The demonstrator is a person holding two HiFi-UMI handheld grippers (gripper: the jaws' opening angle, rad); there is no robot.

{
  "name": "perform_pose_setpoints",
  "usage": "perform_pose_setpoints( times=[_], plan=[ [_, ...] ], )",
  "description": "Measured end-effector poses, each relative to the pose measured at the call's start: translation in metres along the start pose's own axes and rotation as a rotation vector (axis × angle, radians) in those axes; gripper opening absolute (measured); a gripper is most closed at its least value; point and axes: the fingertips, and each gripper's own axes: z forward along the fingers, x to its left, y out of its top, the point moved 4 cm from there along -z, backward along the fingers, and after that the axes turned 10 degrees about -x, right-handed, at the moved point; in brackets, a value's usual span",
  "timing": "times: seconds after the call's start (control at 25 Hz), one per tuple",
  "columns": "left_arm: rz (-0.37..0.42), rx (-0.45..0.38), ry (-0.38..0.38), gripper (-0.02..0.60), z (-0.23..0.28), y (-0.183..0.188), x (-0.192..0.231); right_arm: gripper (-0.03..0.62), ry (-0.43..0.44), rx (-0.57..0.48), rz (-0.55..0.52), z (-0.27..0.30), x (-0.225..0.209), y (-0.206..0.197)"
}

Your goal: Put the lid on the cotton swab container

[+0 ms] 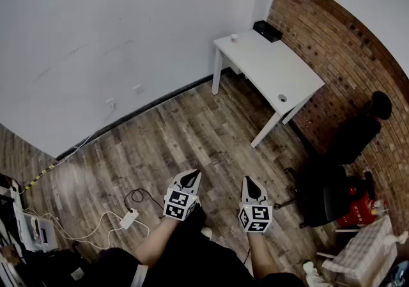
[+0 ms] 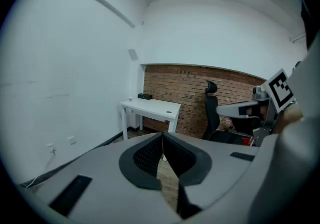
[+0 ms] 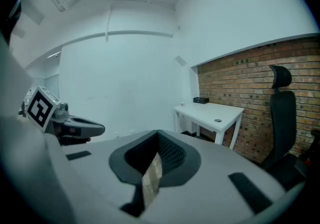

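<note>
Both sets of jaws clenched on nothing. Left gripper (image 1: 190,179) and right gripper (image 1: 250,184) hang over wood floor (image 1: 185,129), white desk (image 1: 275,68) well ahead of them against the brick wall (image 1: 339,43).

The left gripper (image 1: 190,177) and right gripper (image 1: 250,182) are pale grey with black ribbed pads, and each carries a cube of black-and-white square markers. Ahead of them the floor (image 1: 192,126) is brown wood in staggered planks. Beyond it are a white desk (image 1: 275,68) with a black box (image 1: 267,30) and a small pale object (image 1: 234,38), perhaps pinkish. Right of the right gripper are a black chair (image 1: 332,177), something red (image 1: 358,206) and a red-brown brick wall (image 1: 345,55) with pale mortar lines. Left of the left gripper lies a white cable (image 1: 130,218). Farther left is a yellow-and-black striped strip (image 1: 38,177).
</note>
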Motion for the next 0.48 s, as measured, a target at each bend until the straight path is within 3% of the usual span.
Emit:
perform_pose_setpoints(
  times=[0.24, 0.48],
  plan=[
    [-0.016, -0.023, -0.035, 0.017, -0.048, -0.008, -0.036, 0.023, -0.063, -0.097, -0.032, -0.066, 0.021, 0.002],
    [0.006, -0.027, -0.084, 0.018, -0.069, -0.008, -0.044, 0.023, -0.071, -0.061, -0.012, -0.078, 0.040, -0.008]
  ],
)
